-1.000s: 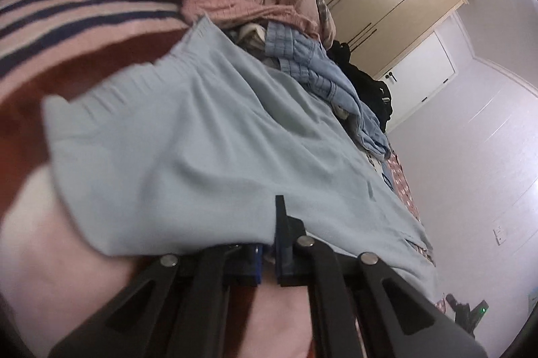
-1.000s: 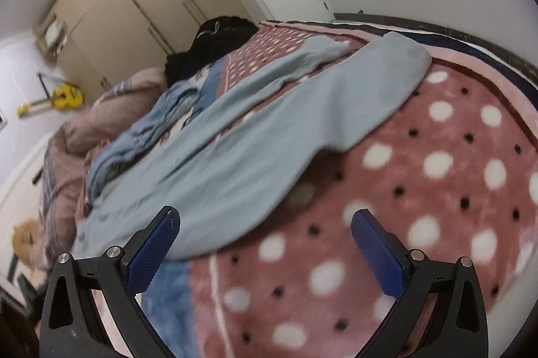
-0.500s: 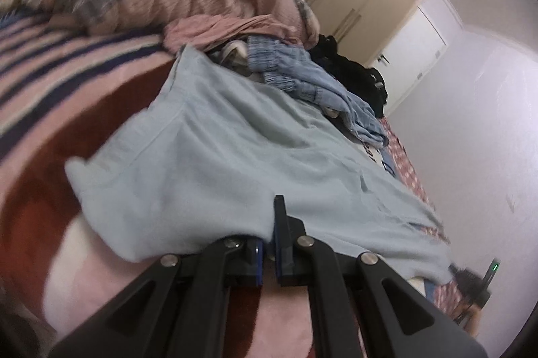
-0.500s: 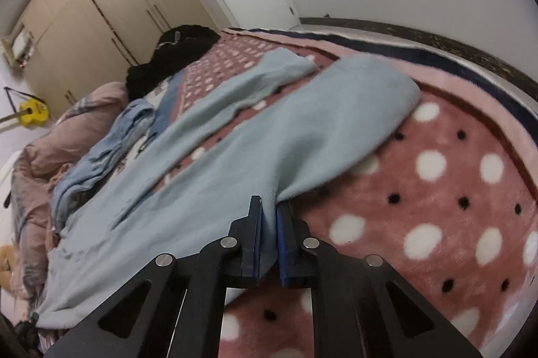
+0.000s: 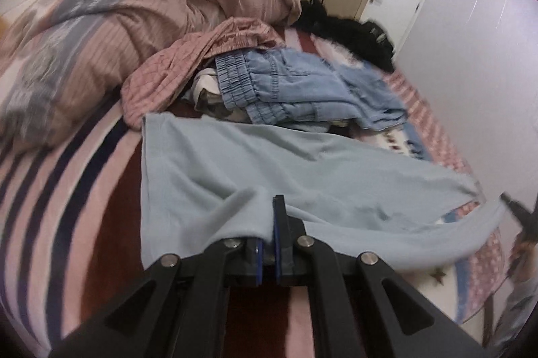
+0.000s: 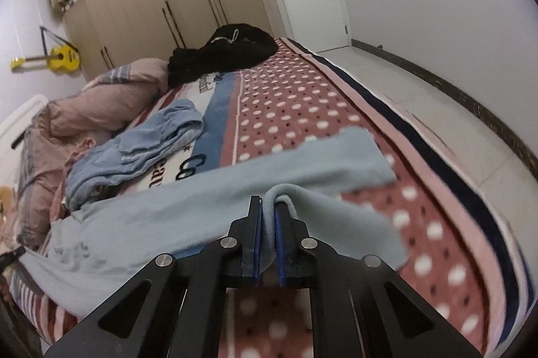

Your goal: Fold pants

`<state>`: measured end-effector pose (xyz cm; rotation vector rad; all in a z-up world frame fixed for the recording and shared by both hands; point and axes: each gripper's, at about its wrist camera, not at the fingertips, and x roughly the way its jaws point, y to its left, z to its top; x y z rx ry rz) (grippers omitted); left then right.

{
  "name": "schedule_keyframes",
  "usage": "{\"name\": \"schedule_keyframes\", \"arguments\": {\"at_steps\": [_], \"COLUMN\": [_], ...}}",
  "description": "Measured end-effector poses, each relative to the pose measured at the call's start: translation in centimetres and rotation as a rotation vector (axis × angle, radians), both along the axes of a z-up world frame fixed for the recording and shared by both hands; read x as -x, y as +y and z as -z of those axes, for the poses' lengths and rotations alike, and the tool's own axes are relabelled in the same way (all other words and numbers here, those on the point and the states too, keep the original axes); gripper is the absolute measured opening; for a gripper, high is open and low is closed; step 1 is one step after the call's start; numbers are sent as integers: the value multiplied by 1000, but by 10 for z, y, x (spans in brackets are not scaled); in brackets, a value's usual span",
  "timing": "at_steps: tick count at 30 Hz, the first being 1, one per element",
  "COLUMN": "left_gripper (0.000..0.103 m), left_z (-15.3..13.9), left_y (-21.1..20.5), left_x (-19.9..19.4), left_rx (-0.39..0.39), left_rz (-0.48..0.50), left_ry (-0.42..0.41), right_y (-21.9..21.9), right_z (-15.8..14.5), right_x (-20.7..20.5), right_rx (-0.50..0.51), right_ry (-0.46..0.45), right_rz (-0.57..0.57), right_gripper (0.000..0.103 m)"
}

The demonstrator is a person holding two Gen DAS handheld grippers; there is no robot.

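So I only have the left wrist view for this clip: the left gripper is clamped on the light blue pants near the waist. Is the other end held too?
Observer: Yes. The right gripper is shut on one leg's cuff of the light blue pants.
Operator: And the other leg?
Observer: It lies flat on the polka-dot blanket, its end just beyond the held cuff.
Operator: Anything past the pants on that side?
Observer: A black garment is heaped at the bed's far end, towards the wardrobe.
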<state>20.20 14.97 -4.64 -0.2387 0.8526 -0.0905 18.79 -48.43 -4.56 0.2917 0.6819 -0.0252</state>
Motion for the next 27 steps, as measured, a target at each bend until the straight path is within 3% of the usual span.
{"name": "schedule_keyframes", "arguments": {"at_steps": [9, 15, 16, 17, 18, 19, 20, 21, 23, 26, 27], "left_gripper": [5, 9, 16, 30, 40, 54, 60, 63, 82, 89, 90], "left_z": [40, 62, 64, 64, 63, 61, 57, 51, 37, 18, 11], "left_y": [-8, -8, -8, -8, -7, -7, -6, -6, -6, -2, 2], "left_x": [-114, -141, -142, -142, -141, -138, -135, -131, -125, -115, -109], "left_rx": [-99, -95, -96, -96, -90, -80, -74, -77, -104, -142, -148], "left_rz": [26, 20, 24, 28, 35, 45, 54, 63, 84, 91, 91], "left_ry": [139, 185, 195, 199, 199, 187, 171, 154, 123, 84, 77], "right_y": [1, 11, 12, 13, 14, 13, 13, 12, 11, 11, 11], "right_z": [12, 35, 40, 44, 46, 48, 48, 47, 42, 35, 33], "right_x": [-106, -137, -140, -141, -142, -142, -142, -141, -138, -132, -130], "right_rx": [115, 180, 191, 196, 200, 198, 190, 181, 176, 178, 177], "right_ry": [171, 247, 260, 267, 269, 271, 268, 260, 247, 234, 230], "right_rz": [-9, -16, -13, -13, -18, -28, -36, -43, -59, -59, -55], "right_gripper": [2, 3, 4, 9, 21, 27, 41, 47, 47, 50, 57]}}
